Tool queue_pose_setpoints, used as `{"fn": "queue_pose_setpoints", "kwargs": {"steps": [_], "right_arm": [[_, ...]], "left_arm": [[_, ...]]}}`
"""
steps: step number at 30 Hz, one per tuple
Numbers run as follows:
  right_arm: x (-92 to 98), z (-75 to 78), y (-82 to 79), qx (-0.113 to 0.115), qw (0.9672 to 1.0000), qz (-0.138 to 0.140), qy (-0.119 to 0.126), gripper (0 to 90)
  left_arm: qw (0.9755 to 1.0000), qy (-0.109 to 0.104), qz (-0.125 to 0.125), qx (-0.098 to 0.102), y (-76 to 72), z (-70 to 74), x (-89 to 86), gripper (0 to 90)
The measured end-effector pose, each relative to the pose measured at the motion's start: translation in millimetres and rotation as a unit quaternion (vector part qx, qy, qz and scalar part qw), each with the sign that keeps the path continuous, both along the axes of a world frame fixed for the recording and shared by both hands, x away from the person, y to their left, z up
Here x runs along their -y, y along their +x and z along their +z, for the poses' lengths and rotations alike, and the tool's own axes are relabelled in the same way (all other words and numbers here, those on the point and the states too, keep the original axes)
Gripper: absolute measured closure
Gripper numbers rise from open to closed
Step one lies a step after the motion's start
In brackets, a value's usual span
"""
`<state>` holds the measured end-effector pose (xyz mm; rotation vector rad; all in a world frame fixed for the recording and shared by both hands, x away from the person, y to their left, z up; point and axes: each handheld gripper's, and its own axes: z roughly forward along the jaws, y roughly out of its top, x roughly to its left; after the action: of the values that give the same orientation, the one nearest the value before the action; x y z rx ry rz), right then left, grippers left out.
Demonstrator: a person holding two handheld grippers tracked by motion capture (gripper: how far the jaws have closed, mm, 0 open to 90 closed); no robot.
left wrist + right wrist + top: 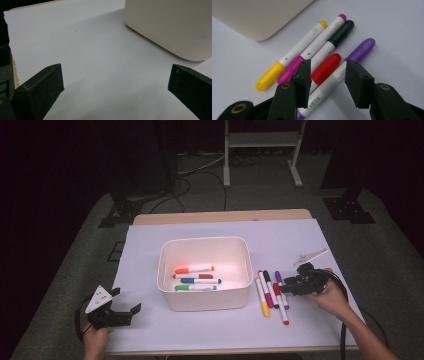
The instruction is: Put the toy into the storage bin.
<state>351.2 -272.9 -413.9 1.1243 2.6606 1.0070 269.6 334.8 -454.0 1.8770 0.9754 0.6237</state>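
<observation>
The room is dark around the table (150, 330), which has a white sheet over it and a strip of bare wood along its far edge; cables and a metal frame stand on the grey floor behind. A cream bin (205, 301) sits in the middle of the sheet, and four markers lie in it side by side: orange (194, 269), brown-red (192, 276), blue (200, 281) and green (195, 288). Just to the right of the bin, five more markers lie in a loose row on the sheet. In the right gripper view they read, from the bin outward, yellow (287, 58), magenta (312, 51), black (334, 40), red (325, 68) and purple (352, 62), all close together, some touching. The right gripper (286, 288) is held low at the near-right end of that row, pointing towards the bin. In the right gripper view (327, 75) its jaws stand partly apart, one on each side of the red marker's cap, with the purple marker's white barrel also passing between them; the pads do not press on either. The left gripper (126, 301) hovers near the front left corner of the table, well apart from the bin, held in a hand (95, 340). In its own view (115, 82) the jaws are spread wide over bare sheet, with a corner of the bin ahead on the right.
</observation>
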Motion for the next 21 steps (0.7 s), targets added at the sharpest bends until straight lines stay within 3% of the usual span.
{"fn": "queue_pose_setpoints", "kwargs": {"steps": [9,17,21], "right_arm": [[3.3,-20.8,5.1,-0.006,0.9991,-0.043,-0.004,56.8],[16.5,-24.7,-2.4,0.006,0.9959,-0.084,-0.032,60.0],[28.6,-24.6,-10.1,0.013,0.9928,-0.106,-0.054,64.4]], "left_arm": [[1.0,-0.002,0.0,0.0,-0.1,0.0,-0.1,0.0],[1.0,-0.002,0.0,0.001,-0.1,0.0,-0.2,0.0],[1.0,0.0,0.0,0.0,0.0,0.0,-0.1,0.0]]}}
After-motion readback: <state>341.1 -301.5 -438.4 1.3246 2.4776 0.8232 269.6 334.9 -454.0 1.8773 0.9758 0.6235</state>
